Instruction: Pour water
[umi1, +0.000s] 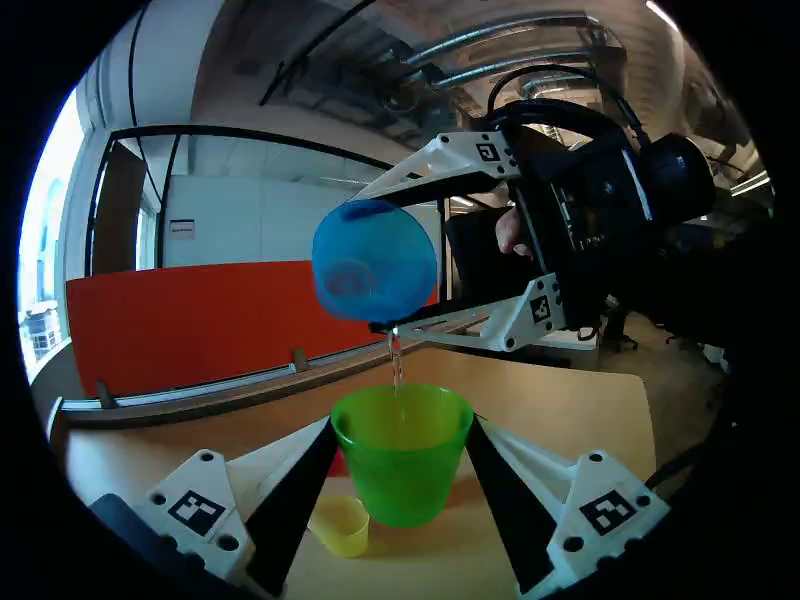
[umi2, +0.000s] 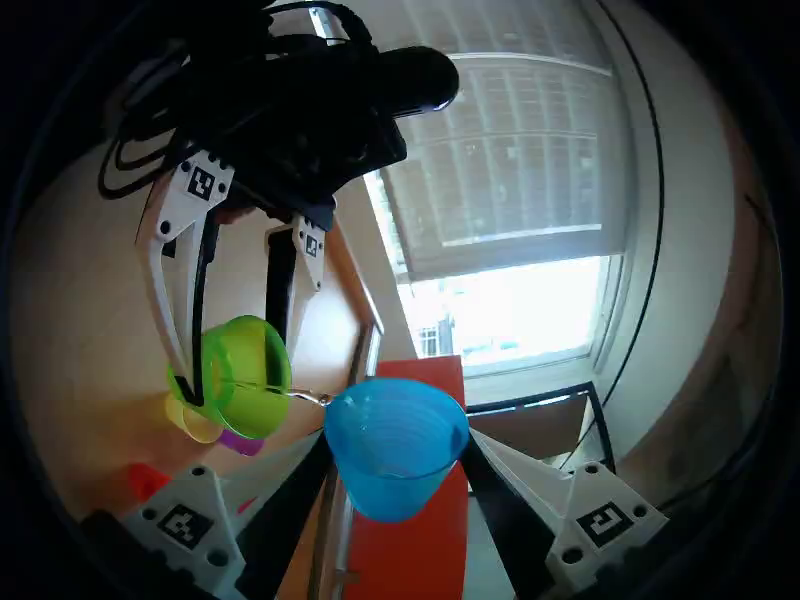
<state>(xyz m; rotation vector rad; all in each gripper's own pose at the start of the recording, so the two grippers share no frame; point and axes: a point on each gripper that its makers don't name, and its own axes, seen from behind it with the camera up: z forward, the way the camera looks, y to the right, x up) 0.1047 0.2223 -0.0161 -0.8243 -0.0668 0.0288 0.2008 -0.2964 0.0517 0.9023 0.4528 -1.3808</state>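
The right gripper (umi2: 398, 452), jaws pinching a tilted blue cup (umi1: 373, 260), trickles water (umi1: 396, 365) into the green cup (umi1: 403, 470) pinched by the left gripper (umi1: 400, 430); square coded markers (umi1: 195, 512) on both.

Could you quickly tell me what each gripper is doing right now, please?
The left gripper is closed on the green cup.
The right gripper is closed on the tilted blue cup.

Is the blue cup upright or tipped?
Tipped: the blue cup leans over, and a thin water stream falls from its rim into the green cup.
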